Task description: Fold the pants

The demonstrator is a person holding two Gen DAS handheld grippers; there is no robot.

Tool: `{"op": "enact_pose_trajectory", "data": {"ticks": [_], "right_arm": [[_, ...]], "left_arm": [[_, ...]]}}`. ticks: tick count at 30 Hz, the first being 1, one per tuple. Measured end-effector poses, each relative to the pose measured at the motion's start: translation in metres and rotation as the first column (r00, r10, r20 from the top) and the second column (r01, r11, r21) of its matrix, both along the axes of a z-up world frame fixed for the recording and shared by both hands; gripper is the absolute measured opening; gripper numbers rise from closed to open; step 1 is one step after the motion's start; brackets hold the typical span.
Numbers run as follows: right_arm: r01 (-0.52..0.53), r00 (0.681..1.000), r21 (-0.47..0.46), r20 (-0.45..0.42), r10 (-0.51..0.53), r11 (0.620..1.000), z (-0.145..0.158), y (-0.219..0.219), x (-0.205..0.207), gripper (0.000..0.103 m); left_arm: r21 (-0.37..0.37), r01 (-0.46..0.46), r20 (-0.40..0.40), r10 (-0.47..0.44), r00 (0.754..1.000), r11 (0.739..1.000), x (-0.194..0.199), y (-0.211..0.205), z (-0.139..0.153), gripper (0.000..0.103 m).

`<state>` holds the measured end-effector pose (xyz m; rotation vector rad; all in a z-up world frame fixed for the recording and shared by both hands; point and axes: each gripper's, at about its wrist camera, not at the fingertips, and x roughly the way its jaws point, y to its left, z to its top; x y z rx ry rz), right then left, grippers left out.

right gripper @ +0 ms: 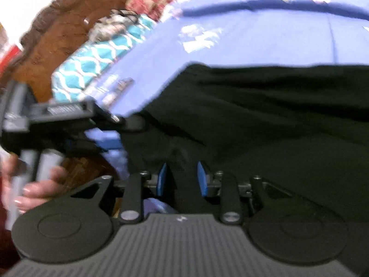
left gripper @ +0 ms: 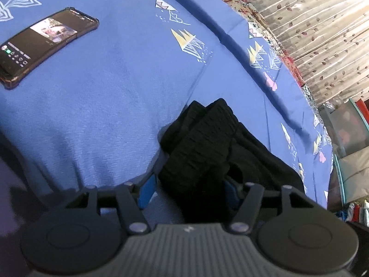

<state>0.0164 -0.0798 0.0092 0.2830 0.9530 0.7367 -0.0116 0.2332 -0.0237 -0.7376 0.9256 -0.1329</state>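
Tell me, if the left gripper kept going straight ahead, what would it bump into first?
The left gripper already has the black pants bunched between its fingers, so it meets those first. Beyond them lies the blue bedsheet. The phone sits off to the side, probably out of its path.

The left gripper [left gripper: 189,189] has its blue-padded fingers [left gripper: 146,194] closed on a bunched fold of black cloth. The right gripper [right gripper: 181,180] likewise has its blue pads [right gripper: 161,180] pressed against a ridge of the same dark fabric (this view is blurred). A bare hand [right gripper: 30,184] grips the left tool's handle, seen in the right wrist view.
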Motion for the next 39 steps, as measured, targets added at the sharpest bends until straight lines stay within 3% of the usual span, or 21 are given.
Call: {"op": "enact_pose_trajectory", "data": {"ticks": [3,8,11,20,26,30,31,32,33,35,39], "right_arm": [[0.018,1.0,0.056,0.013,-0.019,0.998,0.008,-0.009,0.003,0.033],[-0.004,0.995,0.002,-0.095,0.005,1.0,-0.021,0.004,0.01,0.034],[0.013,0.994,0.014,-0.105,-0.011,1.0,-0.022,0.003,0.013,0.034],[0.082,0.997,0.077,-0.02,-0.081,0.994,0.006,-0.03,0.007,0.035],[0.224,0.974,0.064,-0.041,-0.221,0.973,0.004,-0.071,-0.006,0.035],[0.32,0.947,0.05,-0.05,-0.317,0.946,0.005,-0.1,-0.018,0.035],[0.343,0.939,0.05,-0.059,-0.34,0.938,0.004,-0.106,-0.019,0.035],[0.365,0.93,0.047,-0.066,-0.362,0.93,0.003,-0.111,-0.021,0.035],[0.387,0.921,0.04,-0.071,-0.384,0.921,0.002,-0.116,-0.022,0.035],[0.428,0.902,0.022,-0.069,-0.425,0.904,0.001,-0.123,-0.024,0.035],[0.512,0.858,0.022,-0.062,-0.51,0.859,0.003,-0.145,-0.027,0.035]], "left_arm": [[0.017,0.004,-0.004,-0.003,1.0,1.0,-0.004,0.005,0.002,0.063],[0.036,0.001,-0.001,-0.001,1.0,0.999,-0.014,0.013,0.008,0.072],[0.059,-0.018,-0.013,0.019,1.0,0.998,-0.017,0.017,0.01,0.075],[0.098,-0.092,0.047,0.087,0.995,0.991,-0.008,0.046,0.036,0.076],[0.148,0.063,0.105,-0.079,0.991,0.987,0.054,0.021,0.05,0.092],[0.165,0.215,0.068,-0.229,0.971,0.962,0.101,-0.012,0.033,0.102],[0.18,0.231,0.034,-0.241,0.97,0.956,0.11,-0.022,0.024,0.1],[0.193,0.244,0.01,-0.251,0.968,0.95,0.115,-0.031,0.017,0.071],[0.236,0.25,-0.02,-0.252,0.968,0.939,0.121,-0.041,0.011,0.05],[0.305,0.213,-0.014,-0.219,0.976,0.928,0.12,-0.05,0.007,0.034],[0.329,0.099,0.039,-0.118,0.992,0.939,0.109,-0.04,0.008,0.029]]}}
